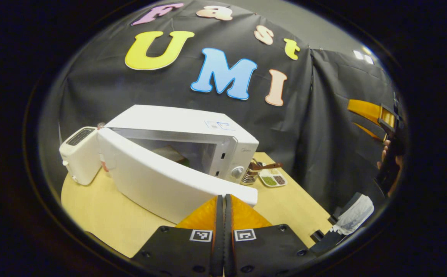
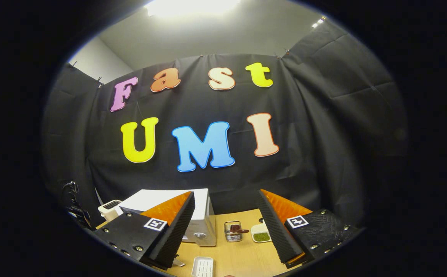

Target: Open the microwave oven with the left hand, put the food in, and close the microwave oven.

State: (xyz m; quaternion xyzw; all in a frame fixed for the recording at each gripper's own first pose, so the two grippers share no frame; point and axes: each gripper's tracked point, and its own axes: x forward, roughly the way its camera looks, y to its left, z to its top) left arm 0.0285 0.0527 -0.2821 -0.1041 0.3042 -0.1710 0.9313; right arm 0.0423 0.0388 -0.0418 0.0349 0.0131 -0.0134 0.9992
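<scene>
Microwave (image 1: 192, 130) door (image 1: 162, 181) swung out toward the clenched, empty left gripper (image 1: 223, 204); right gripper (image 2: 225, 215) spread wide.

Light wooden table (image 1: 104, 215) bearing a white microwave (image 1: 192, 127) with its door swung open, a white toaster (image 1: 79, 154) just beside it, a wire holder (image 1: 249, 175) and a sectioned dish (image 1: 272, 179) near the far edge, plus a small white tray (image 2: 202, 266) nearer.

My left gripper (image 1: 223, 200) has 2 orange fingers with black ribbed pads, black screw-studded bases and square coded tags; my right gripper (image 2: 225, 215) is built alike.
</scene>
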